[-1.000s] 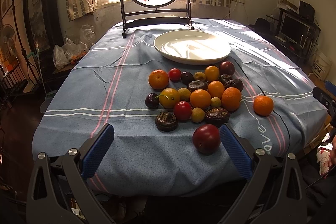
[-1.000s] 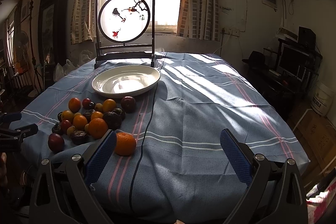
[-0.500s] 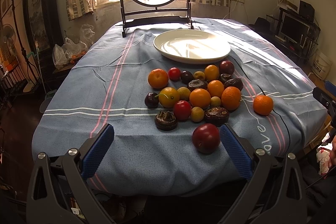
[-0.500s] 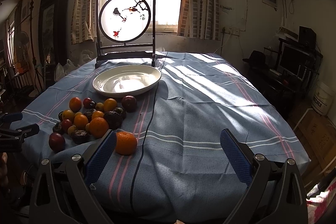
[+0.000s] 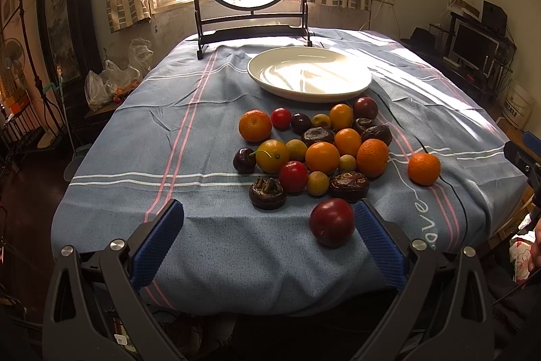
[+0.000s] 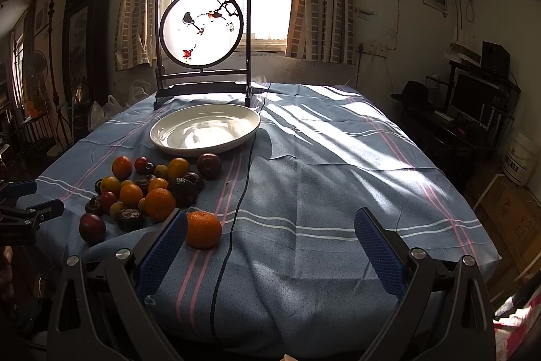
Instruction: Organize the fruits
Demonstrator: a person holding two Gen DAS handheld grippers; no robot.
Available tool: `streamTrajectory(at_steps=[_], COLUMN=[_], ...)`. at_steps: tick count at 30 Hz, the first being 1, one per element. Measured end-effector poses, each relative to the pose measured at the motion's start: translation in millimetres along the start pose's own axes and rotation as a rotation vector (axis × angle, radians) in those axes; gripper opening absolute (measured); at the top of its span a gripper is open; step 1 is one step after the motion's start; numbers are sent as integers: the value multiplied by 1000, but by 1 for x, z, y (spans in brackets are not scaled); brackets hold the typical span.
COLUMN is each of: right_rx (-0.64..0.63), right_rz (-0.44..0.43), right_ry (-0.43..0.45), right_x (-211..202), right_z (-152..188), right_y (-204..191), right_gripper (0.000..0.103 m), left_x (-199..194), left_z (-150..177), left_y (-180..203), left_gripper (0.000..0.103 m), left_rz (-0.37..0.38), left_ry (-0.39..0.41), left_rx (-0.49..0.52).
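Between my left fingers (image 5: 268,234), just inside the right-hand pad, sits the dark red plum (image 5: 332,221), a shade closer to that pad than it was a second ago; the whole left view has crept only slightly nearer to the fruit. Both pairs of fingers are spread wide and hold nothing. My right fingers (image 6: 270,242) have edged a little toward the lone orange (image 6: 204,230), which now lies just beside the tip of their left-hand pad, touching it or nearly so; I cannot tell which. Beyond my left fingertips the rest of the fruit pile (image 5: 314,148) lies in a loose cluster on the striped cloth of the worktop (image 5: 135,131), and past it the white plate (image 5: 309,75) stands bare. Nothing has been lifted, so I judge the sorting has not really begun: this small drift is only lining up. The plum looks like the first pick for my left side, the orange for my right, with the plate the likely home for both.
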State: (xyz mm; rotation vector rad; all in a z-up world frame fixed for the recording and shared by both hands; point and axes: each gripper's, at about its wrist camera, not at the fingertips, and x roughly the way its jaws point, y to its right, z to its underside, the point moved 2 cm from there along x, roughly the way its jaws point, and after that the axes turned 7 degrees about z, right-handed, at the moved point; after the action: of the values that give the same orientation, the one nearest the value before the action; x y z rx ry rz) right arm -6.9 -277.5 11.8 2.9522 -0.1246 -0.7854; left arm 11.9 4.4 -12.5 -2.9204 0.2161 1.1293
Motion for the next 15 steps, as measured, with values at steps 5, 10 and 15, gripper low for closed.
streamTrajectory(at_steps=[5, 10, 15], right_rx=[0, 0, -1], right_rz=[-1, -2, -4], right_ry=[-1, -2, -2], right_x=[0, 0, 2], right_z=[0, 1, 2], right_y=[0, -2, -6], right_gripper=[99, 99, 99], left_x=[0, 1, 1], left_z=[0, 0, 0], left_y=[0, 0, 0], left_gripper=[98, 98, 98], left_rz=[1, 1, 1], left_ry=[-2, -2, -1], left_rx=[0, 0, 0])
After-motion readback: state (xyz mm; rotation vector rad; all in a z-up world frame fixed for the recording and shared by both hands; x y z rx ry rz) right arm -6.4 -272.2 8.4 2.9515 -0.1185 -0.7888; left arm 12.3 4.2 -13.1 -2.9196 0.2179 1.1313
